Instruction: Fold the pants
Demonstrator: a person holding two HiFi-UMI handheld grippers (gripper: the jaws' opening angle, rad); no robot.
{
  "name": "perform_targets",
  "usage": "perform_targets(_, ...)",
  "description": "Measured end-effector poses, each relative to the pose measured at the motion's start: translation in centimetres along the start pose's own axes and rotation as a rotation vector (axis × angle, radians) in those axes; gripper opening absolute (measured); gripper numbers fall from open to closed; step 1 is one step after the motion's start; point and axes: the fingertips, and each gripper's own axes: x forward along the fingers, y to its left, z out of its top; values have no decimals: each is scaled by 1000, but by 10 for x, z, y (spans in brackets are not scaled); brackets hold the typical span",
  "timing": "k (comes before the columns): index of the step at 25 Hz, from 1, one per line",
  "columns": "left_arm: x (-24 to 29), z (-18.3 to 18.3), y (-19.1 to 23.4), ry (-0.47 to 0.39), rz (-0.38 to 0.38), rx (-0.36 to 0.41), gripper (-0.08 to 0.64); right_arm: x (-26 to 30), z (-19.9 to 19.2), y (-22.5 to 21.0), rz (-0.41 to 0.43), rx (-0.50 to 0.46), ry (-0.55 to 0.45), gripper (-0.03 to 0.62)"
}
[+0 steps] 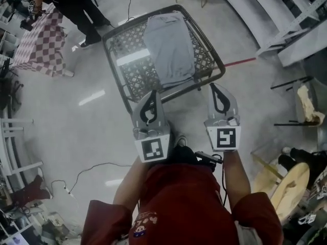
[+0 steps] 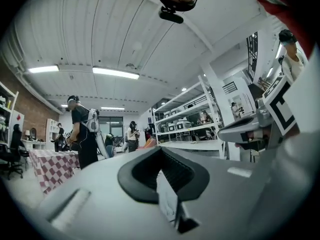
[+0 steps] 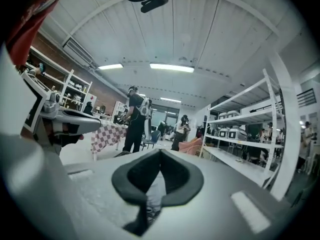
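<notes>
Glossy grey floor (image 1: 61, 116), white shelving racks (image 2: 186, 120), a checkered-cloth table (image 1: 41, 40), strip lights (image 2: 115, 73) overhead.

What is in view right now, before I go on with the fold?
pants: one, grey, lying flat on the table top
table: one, dark frame with a lattice top, just ahead of both grippers
checked tablecloth: one, red and white, on a second table at upper left
bystander: one, in black, beside the checked table; more people further off in the gripper views
shelving: white, along the room's side
floor line: one, red, right of the table
left gripper: grey, shut, empty, at the table's near edge
right gripper: grey, shut, empty, at the table's near right corner
shirt: red, the person's own
</notes>
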Motion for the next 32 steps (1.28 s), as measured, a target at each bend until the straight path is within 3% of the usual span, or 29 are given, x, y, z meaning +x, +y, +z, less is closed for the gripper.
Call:
perform_targets(3,7,-13,0,23,-7,18,6,15,-9,2,24,-8,10,2)
perform_targets(9,37,-43,-7,79,-89,161,6,48,-38,6,97,-52,60,2)
perform_targets(16,72,-105,-13,230,-177,197,12,89,-97,14,206,-180,215,2)
perform_targets(21,81,-153,-20,395,-265,188,87,102,-142,28,316,-244,386,31)
perform_targets(27,84,-220,-38,562,-422,301,220,104,-212,50,500,-352,566,150)
perform_targets(32,83,-277,-48,705,-551,384,289,113,-263,53,613,-490,678,203)
